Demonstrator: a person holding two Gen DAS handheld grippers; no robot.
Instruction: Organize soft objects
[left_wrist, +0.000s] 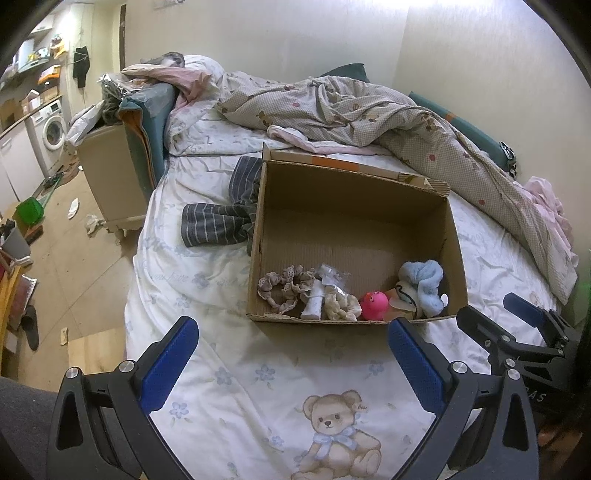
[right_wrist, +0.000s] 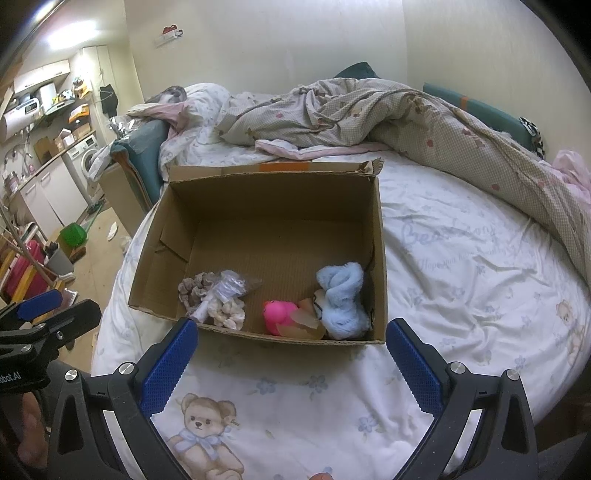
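Cardboard box (right_wrist: 379, 236), open top, corrugated, torn at 1 back corner; stands on my bed (right_wrist: 461, 266), just ahead of both tongs.

Contents, along the near wall:
- Blue fluffy headband (right_wrist: 341, 295): plush, light, squashy. I judge a pinch across its knotted middle holds best.
- Pink rubber toy (right_wrist: 277, 314): round, smooth, likely slippery; grip at its widest part.
- 2 scrunchies, beige (left_wrist: 282, 291) and cream (right_wrist: 227, 314): ruffled fabric, weightless; take any fold.
- Clear plastic packet (right_wrist: 232, 286): crinkly, thin.

Outside, touching the box's left wall: striped grey garment (left_wrist: 218, 221), limp, probably next.

My left tongs (left_wrist: 291, 363) and right tongs (right_wrist: 291, 363): spread wide, holding nothing.
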